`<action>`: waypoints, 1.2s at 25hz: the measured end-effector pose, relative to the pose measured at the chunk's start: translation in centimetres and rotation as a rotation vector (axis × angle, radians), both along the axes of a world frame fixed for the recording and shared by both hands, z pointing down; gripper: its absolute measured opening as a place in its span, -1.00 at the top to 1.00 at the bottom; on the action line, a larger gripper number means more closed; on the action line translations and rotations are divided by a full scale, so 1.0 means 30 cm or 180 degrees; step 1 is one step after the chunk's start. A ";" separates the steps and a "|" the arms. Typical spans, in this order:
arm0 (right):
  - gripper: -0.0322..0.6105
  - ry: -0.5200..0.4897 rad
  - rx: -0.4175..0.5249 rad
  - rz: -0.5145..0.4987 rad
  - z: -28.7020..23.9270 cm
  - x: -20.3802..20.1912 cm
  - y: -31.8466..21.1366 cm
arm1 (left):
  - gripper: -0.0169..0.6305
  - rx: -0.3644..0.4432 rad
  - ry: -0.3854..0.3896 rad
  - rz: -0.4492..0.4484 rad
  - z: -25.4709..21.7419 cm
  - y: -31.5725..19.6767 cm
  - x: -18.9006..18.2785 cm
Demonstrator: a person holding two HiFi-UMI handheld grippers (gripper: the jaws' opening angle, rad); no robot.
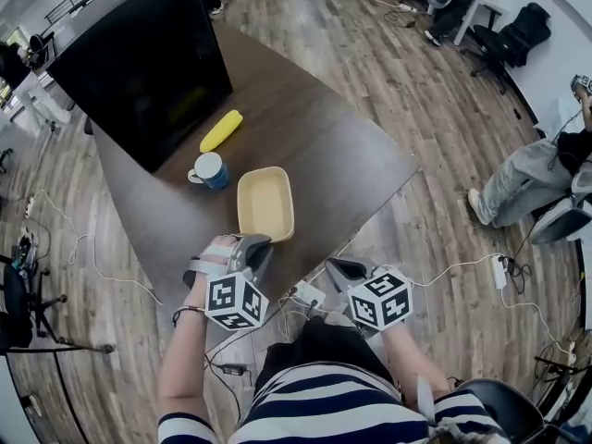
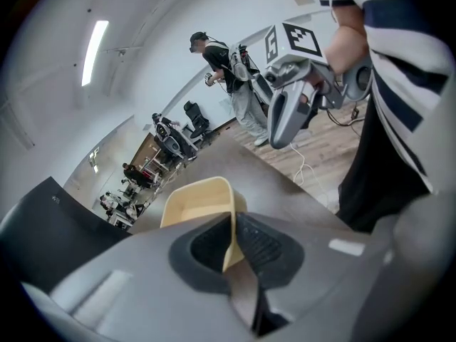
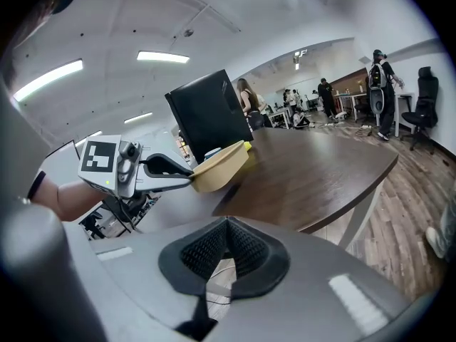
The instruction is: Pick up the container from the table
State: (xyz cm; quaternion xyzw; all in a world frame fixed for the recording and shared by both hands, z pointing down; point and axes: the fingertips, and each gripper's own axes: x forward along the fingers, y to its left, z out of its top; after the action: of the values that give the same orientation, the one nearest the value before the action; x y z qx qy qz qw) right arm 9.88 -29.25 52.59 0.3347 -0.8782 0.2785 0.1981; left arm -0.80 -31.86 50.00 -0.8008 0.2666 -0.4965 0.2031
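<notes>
A pale yellow rectangular container (image 1: 265, 203) sits on the dark brown table (image 1: 324, 146) near its front edge. My left gripper (image 1: 255, 244) is shut on the container's near rim; in the left gripper view the rim (image 2: 231, 241) is pinched between the two jaws. In the right gripper view the container (image 3: 217, 167) looks tilted, raised at the held end. My right gripper (image 1: 339, 268) hangs just off the table's front edge, shut and empty, and its jaws meet (image 3: 226, 251) with nothing between them.
A blue mug (image 1: 210, 169) and a yellow corn-shaped object (image 1: 221, 130) lie behind the container, in front of a large black monitor (image 1: 143, 58). Cables and a power strip (image 1: 305, 294) lie on the wooden floor. People and office chairs (image 1: 504, 37) are farther off.
</notes>
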 end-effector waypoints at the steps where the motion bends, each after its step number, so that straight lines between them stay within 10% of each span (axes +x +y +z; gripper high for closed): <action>1: 0.91 -0.0002 0.0010 0.0001 -0.008 -0.009 0.012 | 0.95 -0.0002 0.0000 -0.0001 -0.005 0.022 -0.012; 30: 0.91 0.0016 0.0342 -0.0065 -0.169 -0.244 0.377 | 0.95 -0.0118 -0.0136 -0.0427 -0.087 0.676 -0.390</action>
State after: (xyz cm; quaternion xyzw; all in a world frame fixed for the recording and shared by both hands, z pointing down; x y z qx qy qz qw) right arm 2.55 -17.94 47.51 0.3366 -0.8947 0.2281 0.1849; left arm -12.49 -11.58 47.38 -0.7739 0.3060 -0.5308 0.1602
